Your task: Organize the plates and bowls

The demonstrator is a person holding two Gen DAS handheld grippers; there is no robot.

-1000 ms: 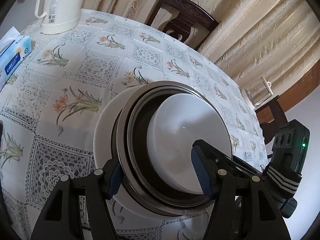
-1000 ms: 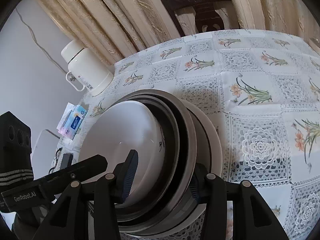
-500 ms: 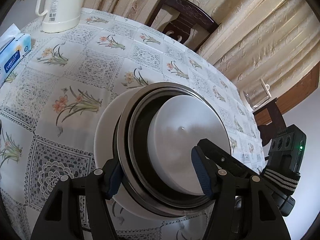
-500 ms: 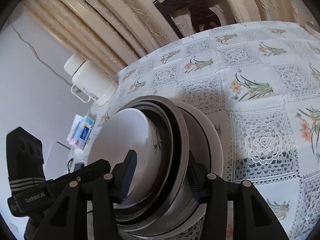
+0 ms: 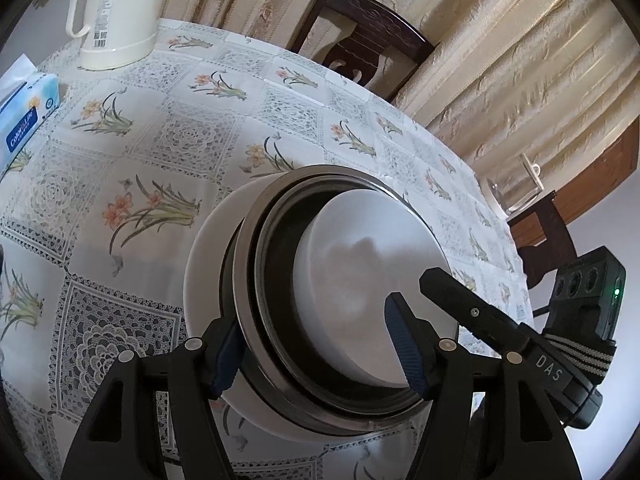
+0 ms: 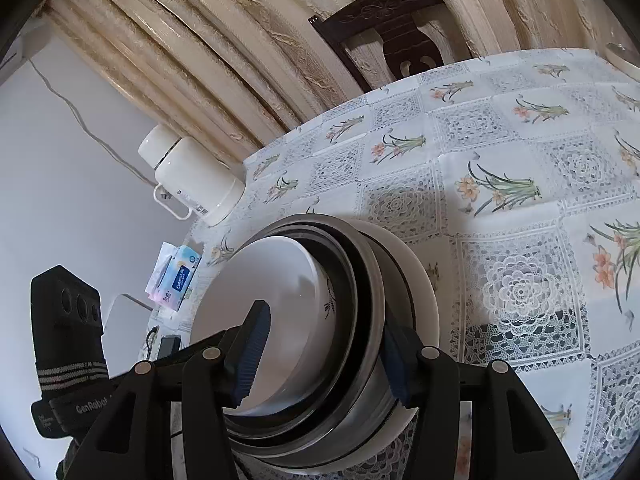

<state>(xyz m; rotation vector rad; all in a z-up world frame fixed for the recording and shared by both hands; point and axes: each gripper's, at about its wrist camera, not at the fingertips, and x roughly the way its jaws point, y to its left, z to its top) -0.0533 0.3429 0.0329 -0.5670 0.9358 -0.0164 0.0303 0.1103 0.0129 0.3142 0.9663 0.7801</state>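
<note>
Left wrist view: left gripper clamps the near rim of a nested stack, white bowl innermost. Right gripper grips the opposite rim. Stack hangs tilted over the tablecloth; flask beyond.

I see nested stack: white bowl inside steel bowl, inside white outer bowl; stack tilted, above floral surface.
</note>
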